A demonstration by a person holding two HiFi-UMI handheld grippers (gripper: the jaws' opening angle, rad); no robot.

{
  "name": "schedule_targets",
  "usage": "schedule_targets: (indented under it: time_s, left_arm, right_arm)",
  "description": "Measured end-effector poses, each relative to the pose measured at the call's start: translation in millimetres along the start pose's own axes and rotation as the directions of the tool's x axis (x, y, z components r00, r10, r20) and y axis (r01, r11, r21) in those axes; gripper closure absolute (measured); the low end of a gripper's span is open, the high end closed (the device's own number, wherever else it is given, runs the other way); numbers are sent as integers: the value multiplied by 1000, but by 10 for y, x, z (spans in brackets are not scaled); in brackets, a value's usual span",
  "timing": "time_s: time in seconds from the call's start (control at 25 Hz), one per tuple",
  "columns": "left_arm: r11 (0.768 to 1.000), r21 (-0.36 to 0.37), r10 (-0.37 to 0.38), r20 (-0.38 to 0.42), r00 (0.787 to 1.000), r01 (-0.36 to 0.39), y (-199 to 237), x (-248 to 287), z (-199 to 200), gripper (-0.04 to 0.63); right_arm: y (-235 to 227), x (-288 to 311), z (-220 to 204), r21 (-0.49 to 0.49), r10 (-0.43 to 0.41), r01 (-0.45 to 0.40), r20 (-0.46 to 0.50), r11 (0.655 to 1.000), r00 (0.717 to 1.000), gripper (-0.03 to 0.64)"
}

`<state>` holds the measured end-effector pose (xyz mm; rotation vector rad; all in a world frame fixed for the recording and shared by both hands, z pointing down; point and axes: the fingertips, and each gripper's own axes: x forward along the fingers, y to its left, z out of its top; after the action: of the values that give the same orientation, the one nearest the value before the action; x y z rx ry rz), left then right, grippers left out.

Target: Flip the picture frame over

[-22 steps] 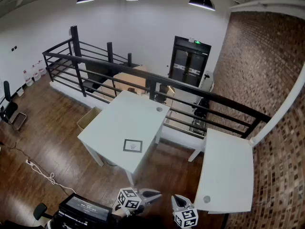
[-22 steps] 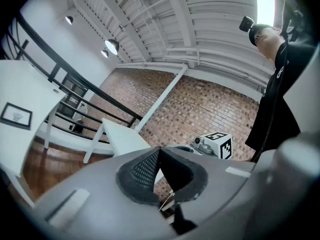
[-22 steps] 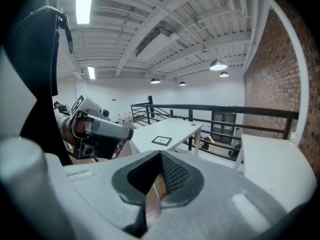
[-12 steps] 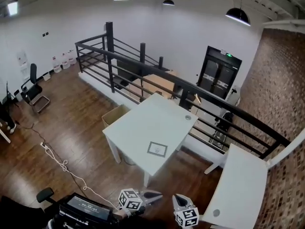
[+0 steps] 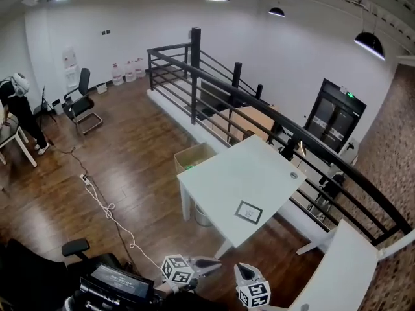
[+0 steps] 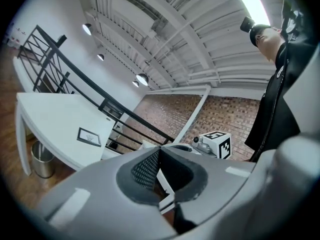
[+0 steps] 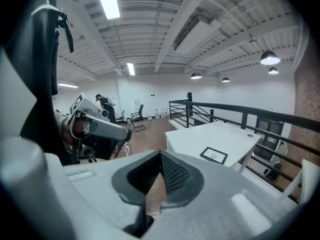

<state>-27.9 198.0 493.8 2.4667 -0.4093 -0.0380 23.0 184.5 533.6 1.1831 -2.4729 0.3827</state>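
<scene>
A small dark-edged picture frame (image 5: 249, 212) lies flat on the white table (image 5: 220, 180), near its closer right edge. It also shows in the left gripper view as the frame (image 6: 88, 136) and in the right gripper view as the frame (image 7: 214, 155). Both grippers hang at the bottom of the head view, well short of the table. My left gripper (image 5: 217, 262) is shut with nothing in it. My right gripper (image 5: 242, 271) is shut and empty too. In each gripper view the jaws meet tip to tip, left gripper (image 6: 159, 149), right gripper (image 7: 160, 155).
A black railing (image 5: 259, 109) runs behind the table. A cardboard box (image 5: 194, 156) and a metal bin (image 5: 203, 214) stand by the table's left side. A second white table (image 5: 343, 264) is at the right. A white cable (image 5: 104, 206) trails over the wood floor; an office chair (image 5: 81, 102) is far left.
The head view has swung left: the table and frame have slid right and down in the picture, and more floor, a chair and a person at far left have come in. Both grippers stay shut.
</scene>
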Motion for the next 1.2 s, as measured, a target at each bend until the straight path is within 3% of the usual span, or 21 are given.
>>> schedule_targets:
  time_s: [0.28, 0.56, 0.88, 1.2]
  left_arm:
    - [994, -19, 113, 87, 990, -111, 363, -634, 179, 581]
    - [987, -40, 161, 122, 979, -158, 642, -1130, 256, 581]
    - [992, -62, 117, 108, 987, -111, 723, -1189, 310, 581]
    - [997, -75, 18, 44, 999, -15, 752, -766, 324, 581]
  right_arm:
    - [486, 591, 232, -69, 130, -131, -21, 989, 991, 624]
    - [845, 983, 360, -100, 175, -179, -42, 979, 984, 624]
    - [937, 1035, 361, -68, 138, -141, -52, 988, 989, 624]
    - [566, 846, 272, -11, 29, -30, -60, 999, 998, 624]
